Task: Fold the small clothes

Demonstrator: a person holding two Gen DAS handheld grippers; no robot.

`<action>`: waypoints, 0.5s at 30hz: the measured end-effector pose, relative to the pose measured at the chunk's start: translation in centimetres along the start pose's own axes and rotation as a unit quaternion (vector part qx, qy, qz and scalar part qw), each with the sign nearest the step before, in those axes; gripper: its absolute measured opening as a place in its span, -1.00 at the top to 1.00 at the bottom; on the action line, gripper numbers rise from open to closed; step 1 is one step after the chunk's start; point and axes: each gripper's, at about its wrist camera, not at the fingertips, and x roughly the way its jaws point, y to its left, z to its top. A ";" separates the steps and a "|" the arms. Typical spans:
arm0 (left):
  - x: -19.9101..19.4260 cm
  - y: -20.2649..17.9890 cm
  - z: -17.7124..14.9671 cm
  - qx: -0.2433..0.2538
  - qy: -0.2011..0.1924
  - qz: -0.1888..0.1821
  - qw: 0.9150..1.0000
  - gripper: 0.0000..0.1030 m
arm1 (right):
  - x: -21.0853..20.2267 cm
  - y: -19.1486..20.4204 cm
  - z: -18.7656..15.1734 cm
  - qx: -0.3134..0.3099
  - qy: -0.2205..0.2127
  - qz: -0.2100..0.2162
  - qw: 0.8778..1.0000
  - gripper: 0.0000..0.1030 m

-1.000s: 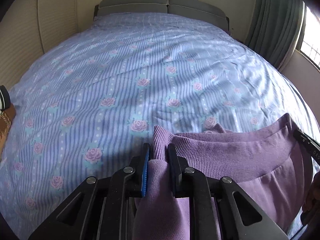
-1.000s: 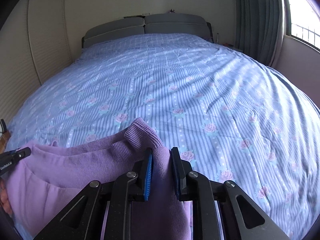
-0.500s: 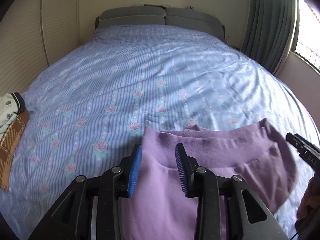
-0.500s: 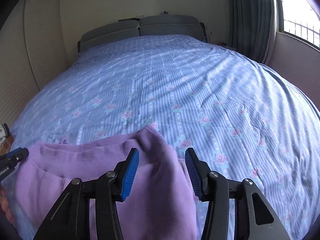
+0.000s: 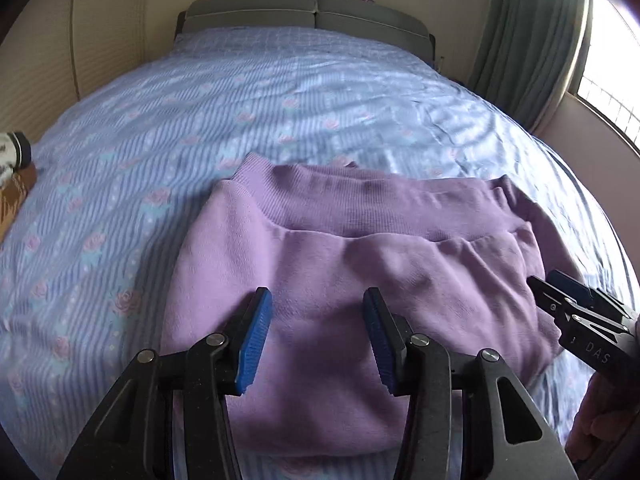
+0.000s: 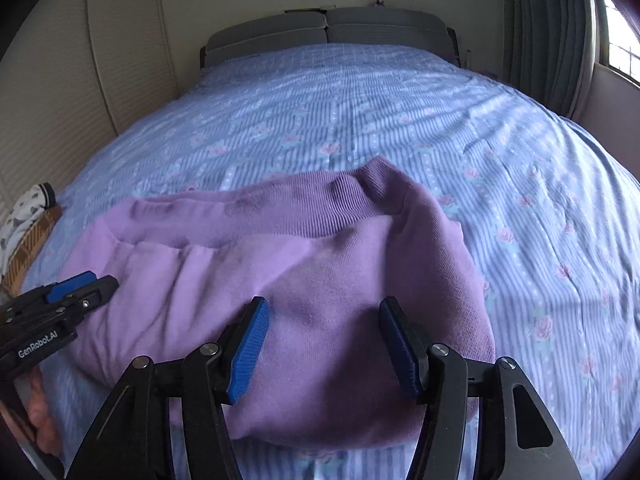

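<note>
A purple garment lies folded on the bed, close to the near edge and about midway between its two sides. The ribbed waistband faces the headboard and runs across the bed. The top layer is smooth, with a few soft creases toward the right side. The bedcover is blue, striped and printed with pink roses.

The left gripper hangs over the near left part of the garment. Its jaws are opening; the blue pads stand clear of the cloth, which lies below and between them, not pinched. The right gripper hangs over the near right part of the garment in the same way: jaws opening, pads apart, cloth beneath them but not clamped. Neither gripper holds anything.

Each gripper shows at the side of the other's view, low over the garment's outer edge. Whether those tips touch the cloth I cannot tell. Part of a hand shows behind the left gripper in the right wrist view.

At the left edge of the bed, well apart from the purple garment, lie other clothes: a white patterned piece on a brown checked one. A grey-green curtain hangs beside the window past the bed's far right corner.
</note>
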 end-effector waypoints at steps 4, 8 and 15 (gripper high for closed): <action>0.7 -0.3 0.2 0.022 -0.007 0.025 0.999 0.09 | 1.4 -0.1 -0.1 -0.017 0.004 -0.020 1.000 -0.19; -0.4 -0.2 1.1 0.007 -0.005 0.014 1.000 0.09 | 0.0 0.1 1.0 -0.001 -0.007 -0.007 1.000 -0.19; -3.2 0.2 3.7 -0.017 -0.024 0.067 0.997 -0.08 | -0.8 3.5 6.9 -0.122 -0.029 0.126 0.984 -0.19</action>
